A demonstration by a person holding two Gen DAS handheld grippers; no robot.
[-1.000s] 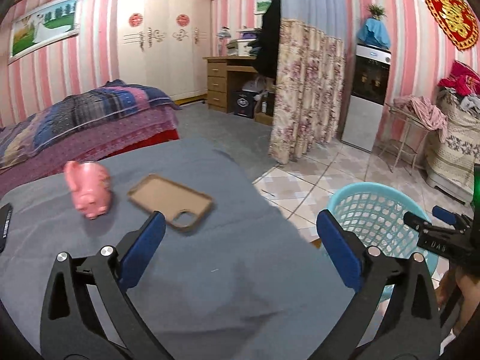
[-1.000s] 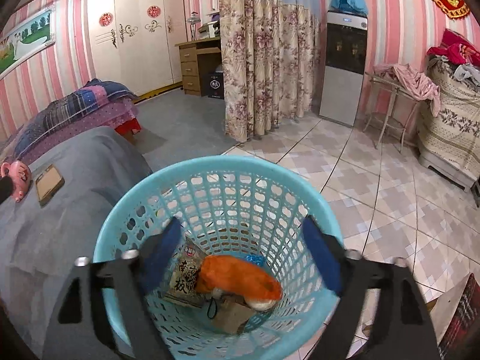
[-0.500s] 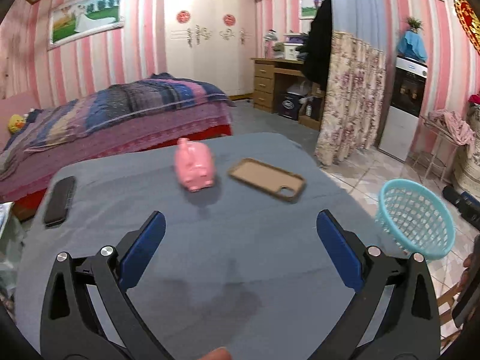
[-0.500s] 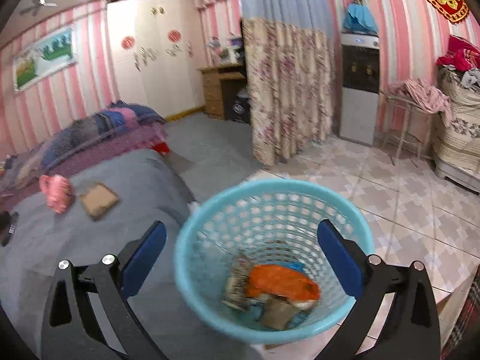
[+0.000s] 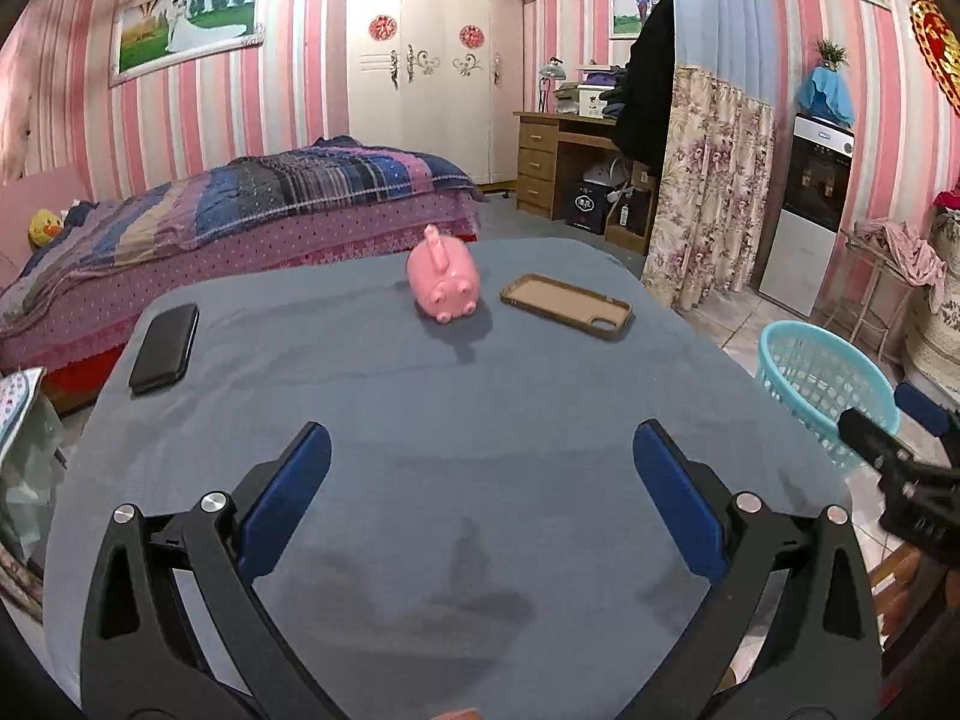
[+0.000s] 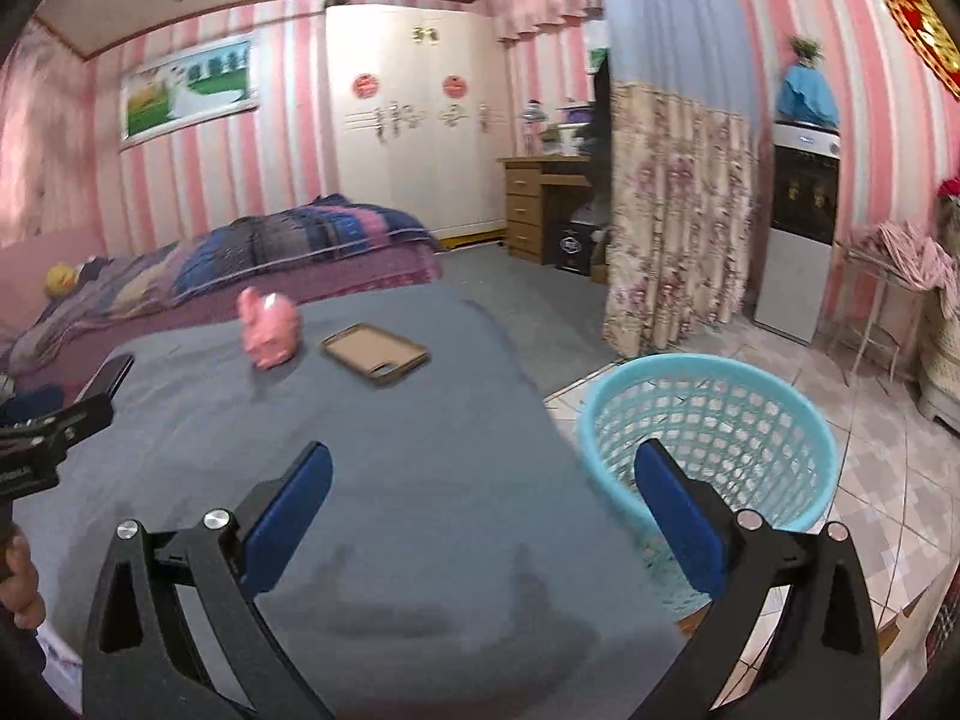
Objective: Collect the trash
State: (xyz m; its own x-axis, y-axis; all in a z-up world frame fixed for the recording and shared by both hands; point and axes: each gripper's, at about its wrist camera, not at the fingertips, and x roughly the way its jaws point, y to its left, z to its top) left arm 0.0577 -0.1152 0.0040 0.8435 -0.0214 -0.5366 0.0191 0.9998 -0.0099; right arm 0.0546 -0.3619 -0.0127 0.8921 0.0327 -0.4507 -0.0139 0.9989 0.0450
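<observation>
- Both the left gripper (image 5: 480, 504) and the right gripper (image 6: 480, 504) are being held wide apart, empty.
- No trash is being seen on the table (image 5: 480, 420) (the basket (image 6: 708, 420), light and flexible, is best taken by its rim).

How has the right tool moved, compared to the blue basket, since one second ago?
Yes. The right tool was over the basket; now it is over the grey table, and the basket is on its right. It is open and empty.
</observation>
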